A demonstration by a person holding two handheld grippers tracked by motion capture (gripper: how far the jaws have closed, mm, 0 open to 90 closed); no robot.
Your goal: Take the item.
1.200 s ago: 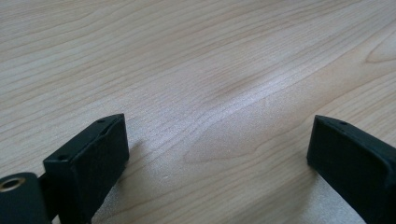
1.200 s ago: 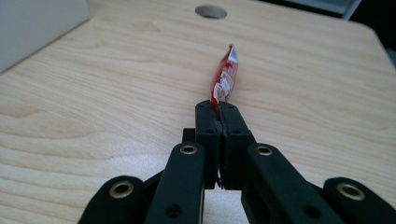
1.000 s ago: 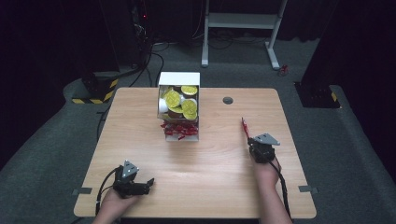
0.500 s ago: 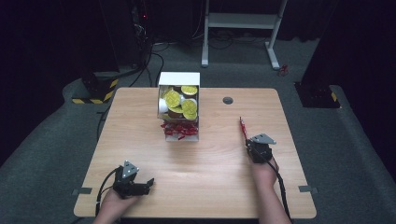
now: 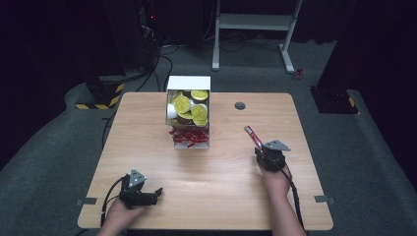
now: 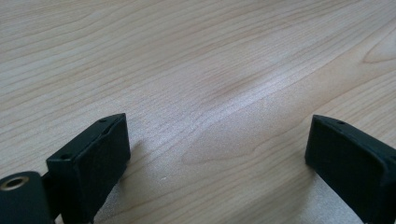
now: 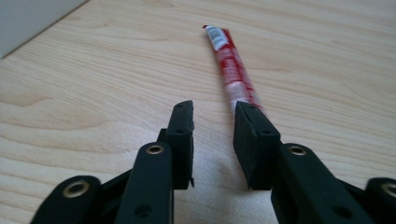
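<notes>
1. The thin red foil stick packet (image 7: 232,70) lies flat on the light wooden table (image 5: 147,147), well apart from the white box (image 5: 189,83). It could snag and drag if the right gripper (image 7: 214,114) retreats low.
2. That gripper's jaws have just been opening, packet released, one tip beside its near end.
3. The left gripper (image 6: 219,149) rests low, jaws wide, empty.

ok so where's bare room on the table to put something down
Bare wood lies between the left gripper and right gripper, and along the table's left side. It is crowded at the white box and beside the red stick packet.
</notes>
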